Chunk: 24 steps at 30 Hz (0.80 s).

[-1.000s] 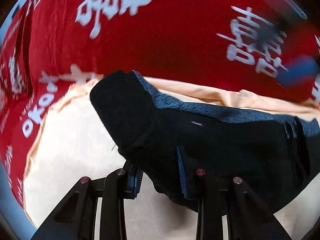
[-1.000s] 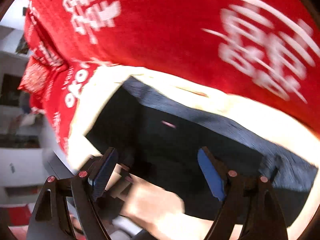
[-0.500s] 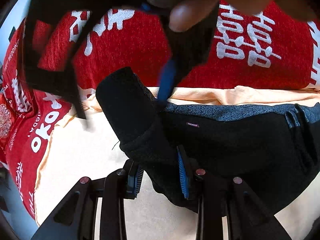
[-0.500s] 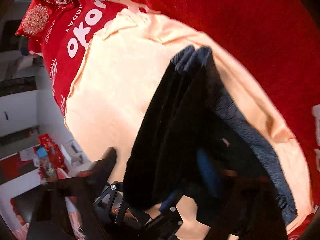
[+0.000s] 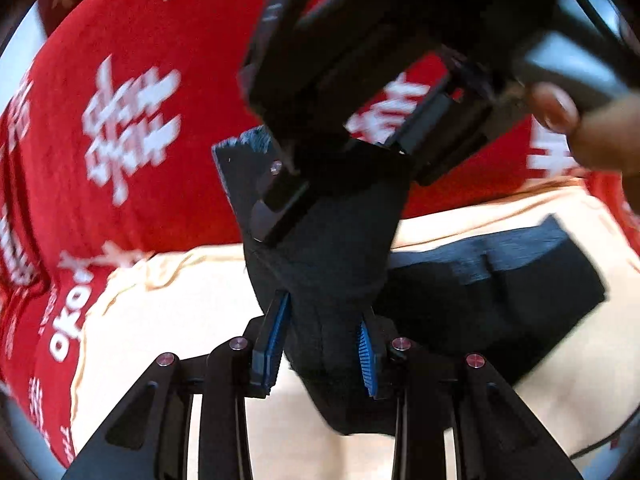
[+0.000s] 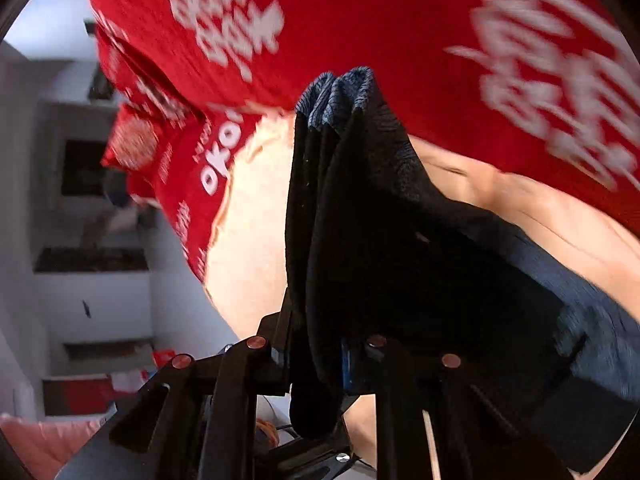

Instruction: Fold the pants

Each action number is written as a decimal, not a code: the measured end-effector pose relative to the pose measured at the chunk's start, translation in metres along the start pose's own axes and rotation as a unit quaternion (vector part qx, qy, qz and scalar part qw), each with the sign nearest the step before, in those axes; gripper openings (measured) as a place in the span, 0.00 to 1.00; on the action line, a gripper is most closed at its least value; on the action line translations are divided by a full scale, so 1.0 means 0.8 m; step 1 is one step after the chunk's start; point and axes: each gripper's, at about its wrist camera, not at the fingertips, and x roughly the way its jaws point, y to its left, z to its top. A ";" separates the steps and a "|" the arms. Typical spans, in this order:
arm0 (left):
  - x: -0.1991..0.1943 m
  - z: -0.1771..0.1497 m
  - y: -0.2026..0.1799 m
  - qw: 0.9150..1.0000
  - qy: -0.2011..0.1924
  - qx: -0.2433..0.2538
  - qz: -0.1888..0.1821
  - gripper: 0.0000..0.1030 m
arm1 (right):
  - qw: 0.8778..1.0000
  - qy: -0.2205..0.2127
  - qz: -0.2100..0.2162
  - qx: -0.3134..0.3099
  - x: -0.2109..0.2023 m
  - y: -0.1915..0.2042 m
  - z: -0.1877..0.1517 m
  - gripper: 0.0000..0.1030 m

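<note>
Both tongs clamped on the dark pants [image 5: 332, 264]: left tongs [image 5: 322, 344] pinch a bunched end, right tongs [image 6: 320, 356] grip several stacked layers, lifted above the peach sheet [image 5: 180, 320]. Pants already multi-layered, far portion resting ahead-right of left tongs. Judged well along; remaining: lay the lifted end over and release.

Left tongs [image 5: 322, 344] and right tongs [image 6: 316, 356] both clamped, close together.
</note>
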 end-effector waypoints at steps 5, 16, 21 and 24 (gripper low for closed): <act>-0.021 0.026 -0.077 0.998 0.006 0.035 -0.055 0.31 | 0.997 -0.066 0.016 0.039 -0.078 -0.060 -0.062 0.18; 0.012 0.022 -0.276 0.983 0.058 0.132 -0.110 0.31 | 0.975 -0.140 0.029 0.171 -0.173 -0.243 -0.195 0.19; 0.048 -0.004 -0.323 0.976 0.096 0.166 -0.107 0.31 | 0.964 -0.142 0.036 0.222 -0.162 -0.320 -0.232 0.19; 0.063 -0.012 -0.331 0.973 0.108 0.178 -0.098 0.32 | 0.961 -0.138 0.046 0.237 -0.144 -0.350 -0.241 0.19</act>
